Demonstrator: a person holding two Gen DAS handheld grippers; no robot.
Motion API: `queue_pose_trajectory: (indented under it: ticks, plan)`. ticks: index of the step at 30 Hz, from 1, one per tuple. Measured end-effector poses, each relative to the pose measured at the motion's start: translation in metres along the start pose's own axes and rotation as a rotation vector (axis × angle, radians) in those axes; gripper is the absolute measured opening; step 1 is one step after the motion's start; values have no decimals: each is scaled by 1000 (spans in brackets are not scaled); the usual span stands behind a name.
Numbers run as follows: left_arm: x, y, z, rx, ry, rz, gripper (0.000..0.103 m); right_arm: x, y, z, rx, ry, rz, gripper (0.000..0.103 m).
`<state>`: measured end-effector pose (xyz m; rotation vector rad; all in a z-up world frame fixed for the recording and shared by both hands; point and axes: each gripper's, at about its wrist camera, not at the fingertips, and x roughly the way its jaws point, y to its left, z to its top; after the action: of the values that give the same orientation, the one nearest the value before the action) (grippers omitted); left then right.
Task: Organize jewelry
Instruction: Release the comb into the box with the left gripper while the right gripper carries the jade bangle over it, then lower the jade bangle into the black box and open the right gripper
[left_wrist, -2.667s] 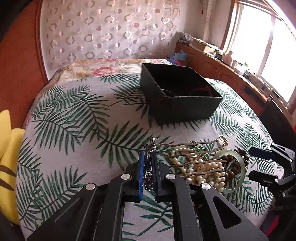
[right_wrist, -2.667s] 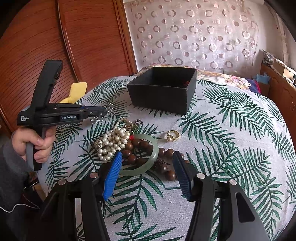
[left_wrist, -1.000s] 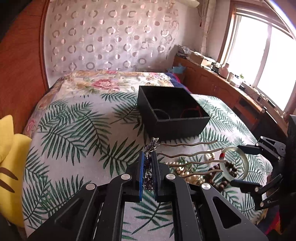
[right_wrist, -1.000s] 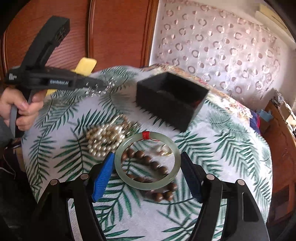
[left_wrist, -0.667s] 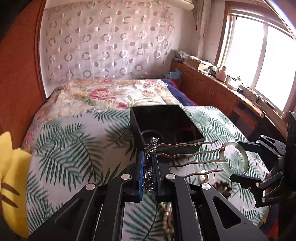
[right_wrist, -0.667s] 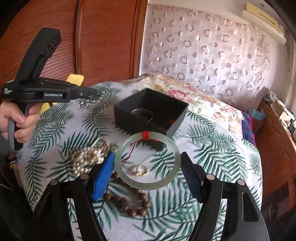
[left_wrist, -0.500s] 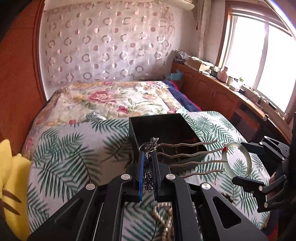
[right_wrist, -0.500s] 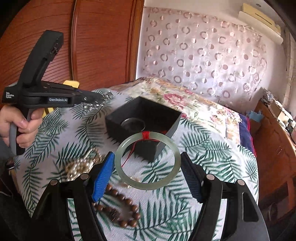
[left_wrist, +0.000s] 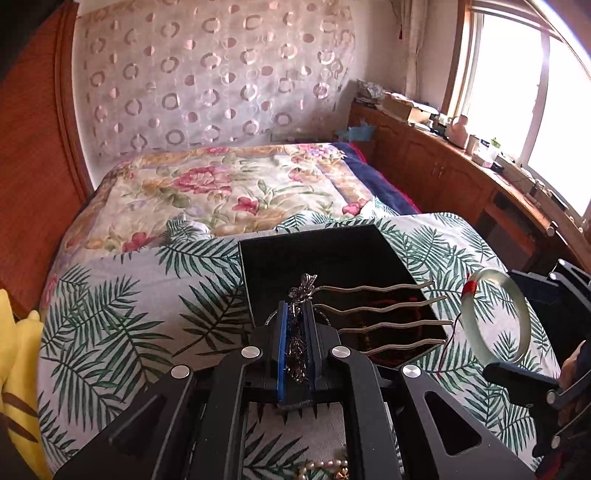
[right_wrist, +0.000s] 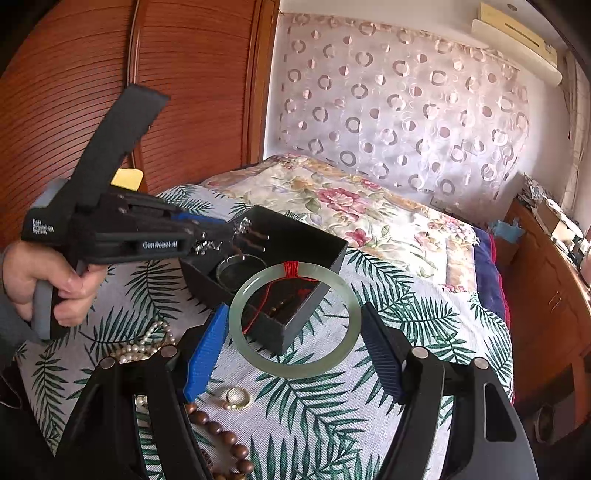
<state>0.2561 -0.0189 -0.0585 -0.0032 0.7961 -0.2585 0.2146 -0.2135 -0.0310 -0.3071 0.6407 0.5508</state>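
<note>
My left gripper (left_wrist: 296, 325) is shut on a silver hair comb (left_wrist: 373, 317) by its jewelled head, and the wavy prongs stick out to the right over the open black box (left_wrist: 314, 254). In the right wrist view that same left gripper (right_wrist: 218, 236) hovers at the box's (right_wrist: 295, 321) near-left rim. My right gripper (right_wrist: 291, 332) is shut on a pale green jade bangle (right_wrist: 295, 363) with a red thread, held in the air in front of the box's near corner. The bangle (left_wrist: 495, 314) also shows at the right in the left wrist view.
On the palm-leaf cloth (right_wrist: 388, 332) near me lie a pearl strand (right_wrist: 144, 347), a gold ring (right_wrist: 236, 398) and brown wooden beads (right_wrist: 221, 435). A bracelet and red cord rest inside the box. A floral quilt (left_wrist: 221, 188) lies beyond; wooden cabinets (left_wrist: 443, 173) run along the right.
Both grippers have travelled from the jewelry pile toward the box, carrying the comb and the bangle. The comb now hangs over the box's opening; the pile has dropped to the bottom of both views.
</note>
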Motion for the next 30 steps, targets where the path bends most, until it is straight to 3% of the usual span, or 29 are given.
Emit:
queue_pose_trajectory:
  ticks: [6, 15, 18, 26, 30]
  plan:
    - [7, 3, -2, -15, 16, -11, 7, 8, -2, 6, 4, 7, 7, 74]
    - [-7, 12, 1, -44, -27, -13, 9, 32, -6, 26, 15, 4, 32, 74]
    - [-16, 20, 1, -55, -52, 8, 25, 49, -7, 31, 28, 22, 47, 74]
    - [-34, 39, -12, -59, -101, 98, 82, 88, 6, 40, 30, 77, 75, 74]
    - [-41, 43, -25, -51, -130, 149, 93, 99, 18, 38, -7, 113, 67, 74]
